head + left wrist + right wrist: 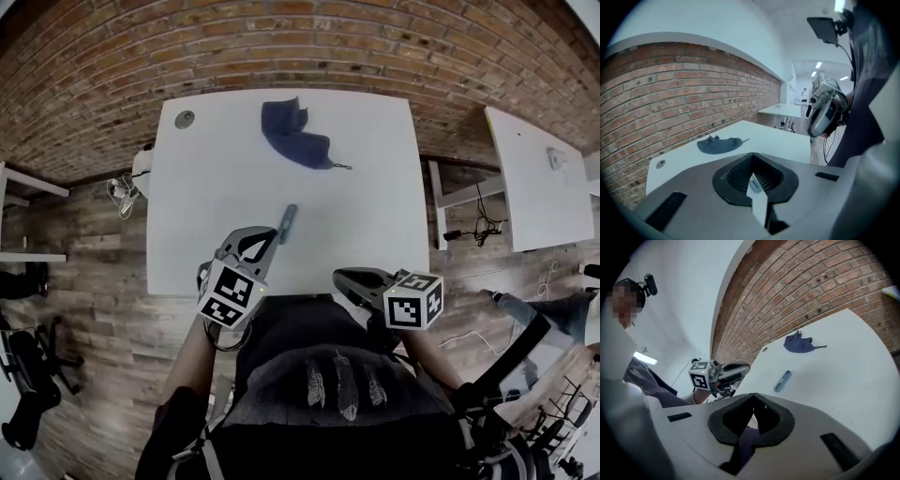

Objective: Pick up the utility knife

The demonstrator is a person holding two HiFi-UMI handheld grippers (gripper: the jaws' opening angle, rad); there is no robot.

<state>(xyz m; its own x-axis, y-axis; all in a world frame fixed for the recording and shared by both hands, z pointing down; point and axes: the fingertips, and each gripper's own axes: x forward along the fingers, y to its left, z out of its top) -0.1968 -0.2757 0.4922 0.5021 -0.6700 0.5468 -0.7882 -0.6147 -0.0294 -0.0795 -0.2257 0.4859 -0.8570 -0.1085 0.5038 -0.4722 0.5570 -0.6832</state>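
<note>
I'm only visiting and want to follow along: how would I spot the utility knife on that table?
Find the white table against the brick wall. Nearer the person than the crumpled dark blue cloth, just ahead of the left gripper, lies the utility knife. It is the only slim, straight, grey-blue bar there.

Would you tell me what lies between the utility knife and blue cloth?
Just bare table between utility knife and blue cloth, in the head view.

round mark [185,119]: too small to identify | item [556,157] on side table [525,211]: unclear
</note>
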